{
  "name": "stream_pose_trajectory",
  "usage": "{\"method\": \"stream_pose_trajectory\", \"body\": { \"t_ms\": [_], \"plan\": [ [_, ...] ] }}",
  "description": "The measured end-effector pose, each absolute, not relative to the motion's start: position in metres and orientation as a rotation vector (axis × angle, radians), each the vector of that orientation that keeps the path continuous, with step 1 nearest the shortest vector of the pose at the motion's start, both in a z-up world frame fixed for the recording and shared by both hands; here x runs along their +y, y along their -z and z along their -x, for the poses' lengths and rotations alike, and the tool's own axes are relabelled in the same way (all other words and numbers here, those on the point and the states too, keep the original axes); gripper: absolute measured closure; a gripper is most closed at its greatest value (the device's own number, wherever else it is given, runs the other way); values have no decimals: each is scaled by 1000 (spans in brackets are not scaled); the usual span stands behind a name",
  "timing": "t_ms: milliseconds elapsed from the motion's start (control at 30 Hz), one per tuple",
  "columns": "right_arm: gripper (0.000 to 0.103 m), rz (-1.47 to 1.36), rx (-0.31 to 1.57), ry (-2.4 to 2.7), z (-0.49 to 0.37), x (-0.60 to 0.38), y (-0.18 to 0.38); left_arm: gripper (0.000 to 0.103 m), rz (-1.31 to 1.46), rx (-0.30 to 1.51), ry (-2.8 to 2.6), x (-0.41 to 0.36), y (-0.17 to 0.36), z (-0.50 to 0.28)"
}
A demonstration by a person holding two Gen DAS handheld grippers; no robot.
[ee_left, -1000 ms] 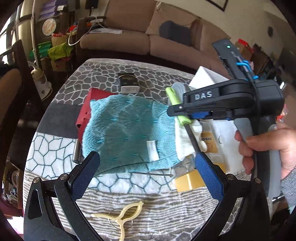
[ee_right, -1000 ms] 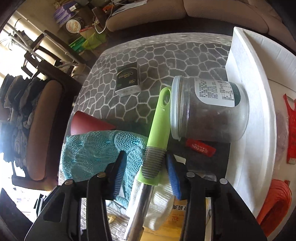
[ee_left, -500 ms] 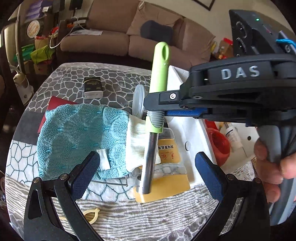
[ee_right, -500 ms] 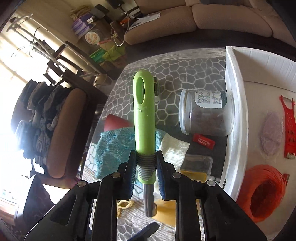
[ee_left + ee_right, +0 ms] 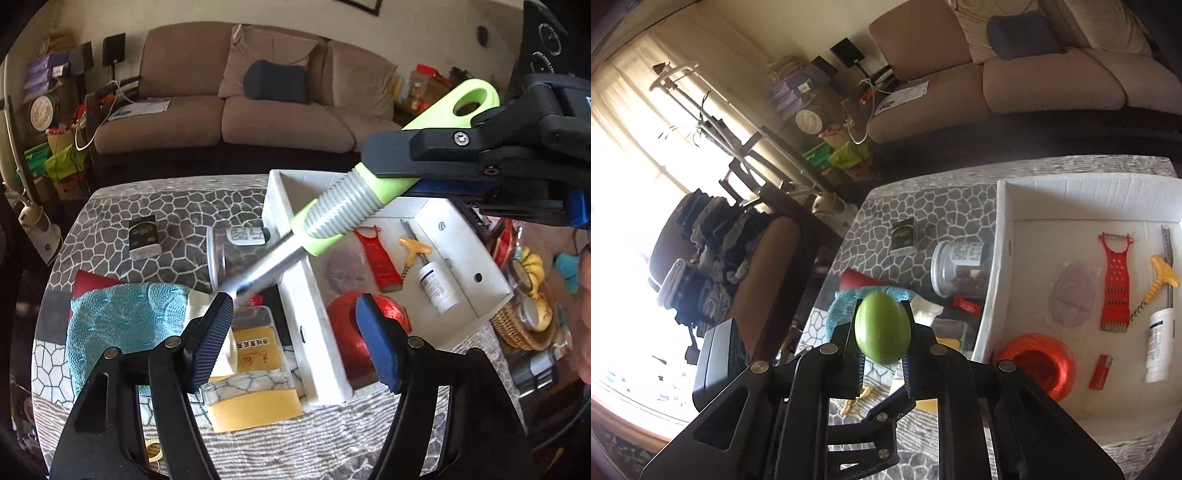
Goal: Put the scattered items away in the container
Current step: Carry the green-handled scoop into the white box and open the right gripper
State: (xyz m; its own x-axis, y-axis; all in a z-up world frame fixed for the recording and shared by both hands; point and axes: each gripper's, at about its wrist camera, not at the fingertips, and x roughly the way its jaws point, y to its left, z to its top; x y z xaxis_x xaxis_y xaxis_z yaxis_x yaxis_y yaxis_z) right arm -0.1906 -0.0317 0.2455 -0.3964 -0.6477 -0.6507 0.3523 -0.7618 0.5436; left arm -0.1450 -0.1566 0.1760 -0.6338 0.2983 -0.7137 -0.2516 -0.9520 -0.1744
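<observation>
My right gripper (image 5: 882,350) is shut on a green-handled metal tool (image 5: 882,326), held high above the table; in the left wrist view the tool (image 5: 343,212) slants over the white box's (image 5: 295,295) left wall, gripper (image 5: 399,162) above. My left gripper (image 5: 293,338) is open and empty, low near the table's front. The white box (image 5: 1001,236) holds a red twine ball (image 5: 1038,365), red grater (image 5: 1115,280), corkscrew (image 5: 1160,284) and white bottle (image 5: 1160,343). On the table lie a teal towel (image 5: 125,321), clear jar (image 5: 236,254), dark small box (image 5: 144,236) and yellow packet (image 5: 255,373).
A wicker basket with bananas (image 5: 528,295) stands right of the white box. A red pouch (image 5: 88,284) lies under the towel, a cream clip (image 5: 153,450) near the front edge. A chair with clothes (image 5: 713,266) stands left of the table, a sofa (image 5: 236,107) behind.
My right gripper closed on the green-handled tool, lifted it off the table and swung it up and right toward the white box. My left gripper shifted right and narrowed somewhat.
</observation>
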Motion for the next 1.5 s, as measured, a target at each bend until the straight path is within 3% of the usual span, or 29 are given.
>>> {"method": "stream_pose_trajectory", "body": {
  "t_ms": [100,233,567,1233,1500],
  "plan": [
    [88,-1185,-447,2212,190,13,-259,28,1110,-39,-2593,-133,-185,149],
    [88,-1201,-431,2288,190,68,-264,27,1116,0,-2537,-97,-183,157],
    [88,-1385,-453,2357,216,145,-197,27,1154,-11,-2442,-54,-156,168],
    [88,-1627,-306,2399,325,94,-83,18,1216,-92,-2471,-97,-124,208],
    [81,-1631,-361,2454,319,112,-88,16,1221,-142,-2456,-79,-125,212]
  ]
}}
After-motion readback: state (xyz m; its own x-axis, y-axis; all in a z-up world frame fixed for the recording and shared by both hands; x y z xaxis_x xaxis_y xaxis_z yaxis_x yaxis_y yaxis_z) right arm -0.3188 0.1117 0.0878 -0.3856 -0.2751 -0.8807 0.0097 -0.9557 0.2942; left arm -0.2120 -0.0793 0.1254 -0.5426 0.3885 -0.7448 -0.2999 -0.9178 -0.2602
